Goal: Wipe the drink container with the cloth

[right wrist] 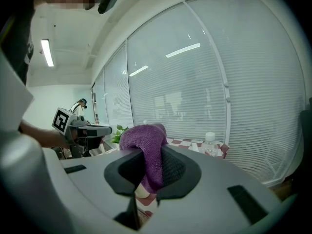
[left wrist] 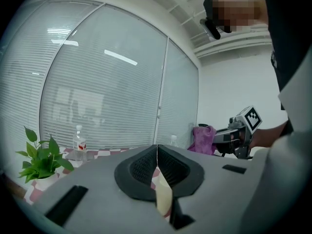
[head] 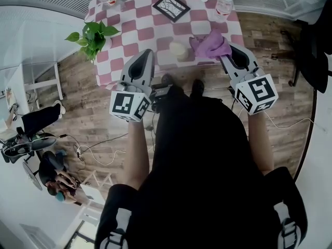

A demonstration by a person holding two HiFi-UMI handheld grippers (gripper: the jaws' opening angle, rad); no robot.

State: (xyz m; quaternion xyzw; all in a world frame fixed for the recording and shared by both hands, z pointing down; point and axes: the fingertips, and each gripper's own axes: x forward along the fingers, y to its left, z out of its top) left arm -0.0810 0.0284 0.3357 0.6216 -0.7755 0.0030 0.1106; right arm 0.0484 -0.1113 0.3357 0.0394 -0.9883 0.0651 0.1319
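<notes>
Drink container [head: 178, 50] stands upright on checkered table [head: 150, 25], long axis vertical. Right gripper [head: 224, 53], just beside it, clamps purple cloth [head: 210, 44]. Left gripper [head: 147, 53], on its other side, has jaws together and empty.

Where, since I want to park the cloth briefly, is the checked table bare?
The widest bare stretch of the pink-and-white checked table lies between the green leafy plant and the black square picture frame. A smaller patch sits between that frame and the clear plastic bottle. The near right edge is crowded: cream cup beside the purple towelling cloth.
</notes>
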